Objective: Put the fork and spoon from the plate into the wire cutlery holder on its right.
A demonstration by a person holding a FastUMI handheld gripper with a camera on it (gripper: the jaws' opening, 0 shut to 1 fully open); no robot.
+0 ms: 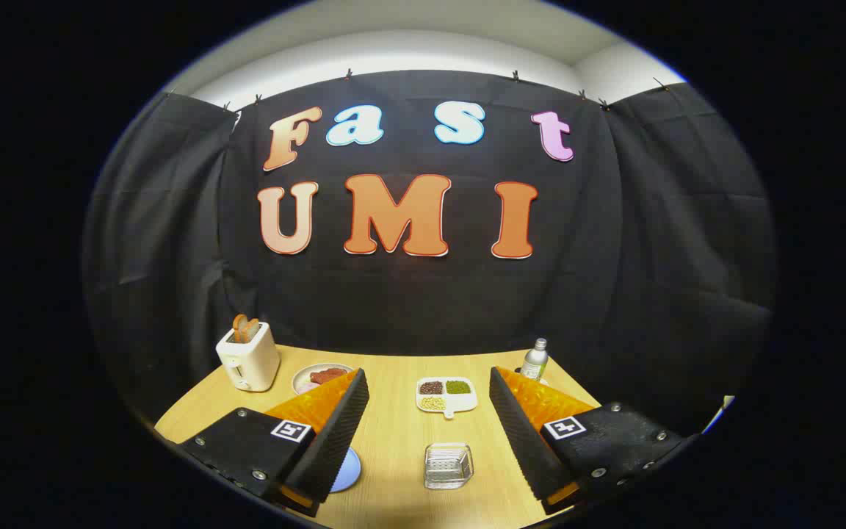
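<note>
My gripper (427, 373) hangs above the wooden table (393, 433), open, with a wide gap and nothing between its fingers. A small square see-through cutlery holder (448, 466) stands on the table between the fingers, closer to the right one. To its left lies a pale blue plate (348, 470), mostly hidden behind the left finger (335, 426). Only a sliver of its rim shows, so I cannot tell what lies on it.
A white divided dish (446, 395) of beans sits beyond the holder. A white toaster (248, 356) with toast stands at the far left, and a plate of food (318, 378) is beside it. A small bottle (534, 359) stands beyond the right finger. Black cloth walls the table's far side.
</note>
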